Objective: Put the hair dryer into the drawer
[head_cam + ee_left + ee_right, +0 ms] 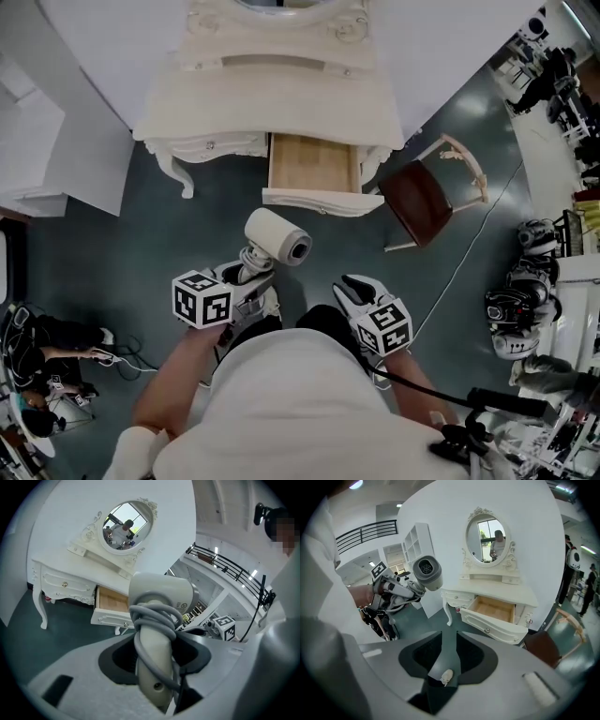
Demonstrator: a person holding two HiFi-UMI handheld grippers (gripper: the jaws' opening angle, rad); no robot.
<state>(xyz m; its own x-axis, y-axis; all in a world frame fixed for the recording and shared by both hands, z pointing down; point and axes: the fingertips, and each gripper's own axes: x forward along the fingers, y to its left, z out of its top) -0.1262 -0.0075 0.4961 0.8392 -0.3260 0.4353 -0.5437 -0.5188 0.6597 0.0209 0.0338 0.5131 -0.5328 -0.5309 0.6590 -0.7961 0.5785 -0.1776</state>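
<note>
The white hair dryer [277,236], its grey cord wound round the handle, hangs in the air in front of the dressing table [272,94]. My left gripper [255,265] is shut on the handle. In the left gripper view the handle [152,667] stands between the jaws, with the barrel [161,592] above. The table's wooden drawer [312,161] is pulled out and nothing shows inside it. My right gripper [352,289] is open beside the left one with nothing between its jaws. The right gripper view shows the dryer's nozzle [426,573] to the upper left and the drawer [493,609] ahead.
A chair with a brown seat [419,200] stands right of the drawer. An oval mirror [126,527] tops the table. White shelves [47,159] stand at left. Helmets and equipment [516,319] crowd the right side. A cable runs across the dark floor [131,234].
</note>
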